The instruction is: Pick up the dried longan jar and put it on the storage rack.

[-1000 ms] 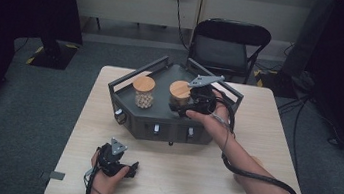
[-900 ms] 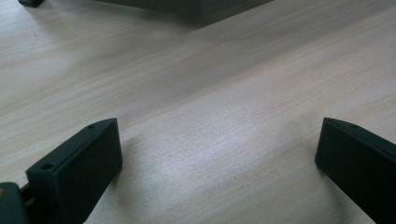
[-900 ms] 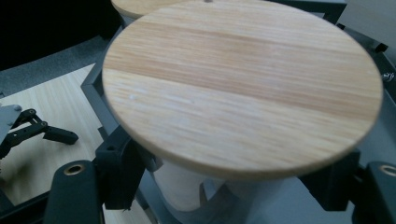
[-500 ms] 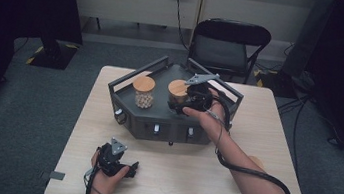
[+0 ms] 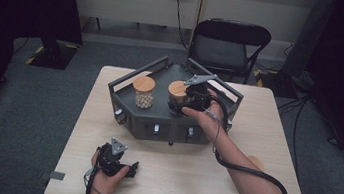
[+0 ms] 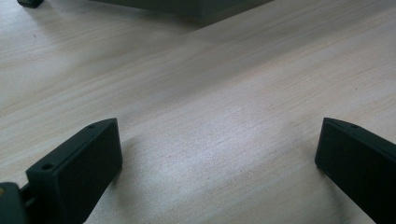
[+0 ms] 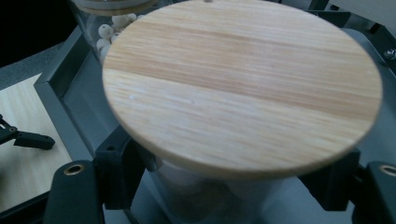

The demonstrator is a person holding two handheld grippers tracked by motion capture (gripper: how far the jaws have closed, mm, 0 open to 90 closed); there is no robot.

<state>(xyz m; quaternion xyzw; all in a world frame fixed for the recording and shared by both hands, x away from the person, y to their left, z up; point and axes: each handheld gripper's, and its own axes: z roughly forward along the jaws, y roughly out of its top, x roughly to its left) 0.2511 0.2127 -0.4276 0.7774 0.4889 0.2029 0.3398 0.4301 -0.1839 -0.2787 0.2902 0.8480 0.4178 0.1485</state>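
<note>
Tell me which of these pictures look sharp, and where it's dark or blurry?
High view: table evenly lit, room's left and right sides nearly black. Left gripper view: wood grain soft, pale glare patch mid-frame, blurred dark tips. Right gripper view: the wooden lid slightly soft, the beaded jar behind out of focus.

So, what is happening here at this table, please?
A person works at a wooden table with a hand-held gripper in each hand. The right hand-held gripper is closed around the glass body of a jar with a wooden lid, which stands on a dark tray. A second lidded jar, holding small pale balls, stands beside it on the tray. The left hand-held gripper rests low over the table near the person, jaws open, holding nothing.
</note>
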